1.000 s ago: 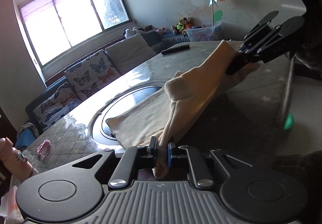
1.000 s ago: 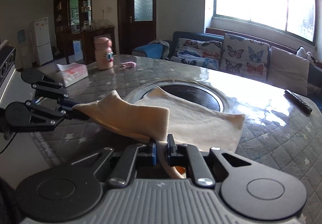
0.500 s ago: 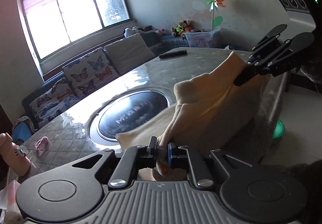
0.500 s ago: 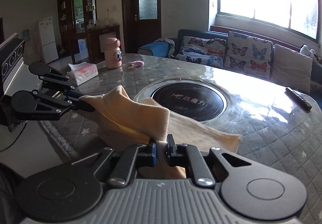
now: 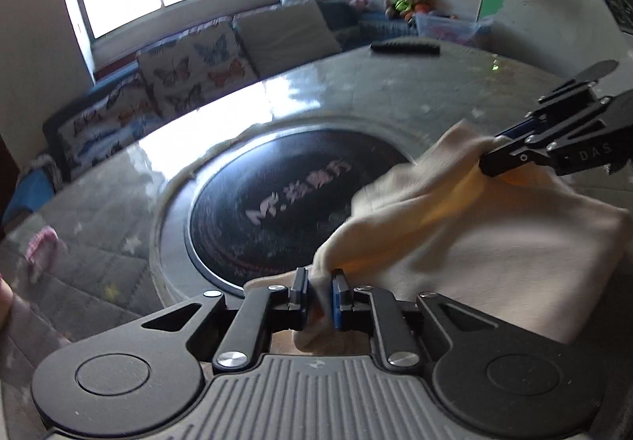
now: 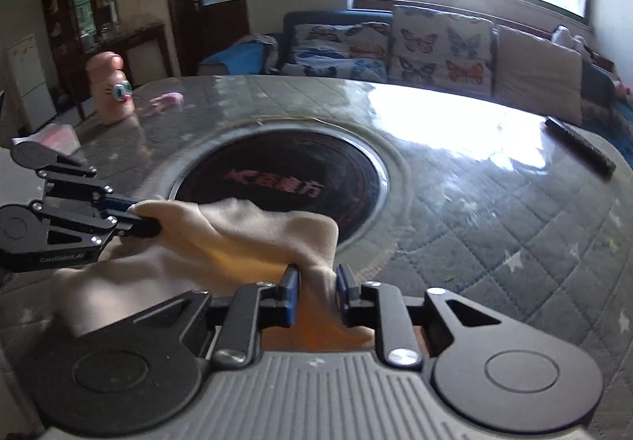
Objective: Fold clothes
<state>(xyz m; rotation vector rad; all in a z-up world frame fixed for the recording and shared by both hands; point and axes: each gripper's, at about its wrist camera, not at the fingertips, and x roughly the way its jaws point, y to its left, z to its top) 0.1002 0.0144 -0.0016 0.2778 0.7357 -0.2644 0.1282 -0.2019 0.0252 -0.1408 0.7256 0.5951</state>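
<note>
A cream-yellow garment (image 5: 467, 218) hangs folded between my two grippers at the near edge of the round table. My left gripper (image 5: 319, 293) is shut on one corner of the garment; it also shows in the right wrist view (image 6: 138, 220) at the left. My right gripper (image 6: 316, 291) is shut on the other corner of the garment (image 6: 237, 238); it shows in the left wrist view (image 5: 494, 155) at the right. The cloth sags between them over the table edge.
The table has a grey quilted cover (image 6: 494, 210) and a black round inset (image 6: 285, 183) in the middle. A remote (image 6: 579, 143) lies at the far right, a pink bottle (image 6: 110, 88) and tissue pack (image 6: 59, 135) at the left. A sofa with butterfly cushions (image 6: 435, 48) stands behind.
Both grippers have pulled the garment back toward the near table edge, off the black inset, which is now uncovered. The grippers have tilted down and the cloth hangs lower.
</note>
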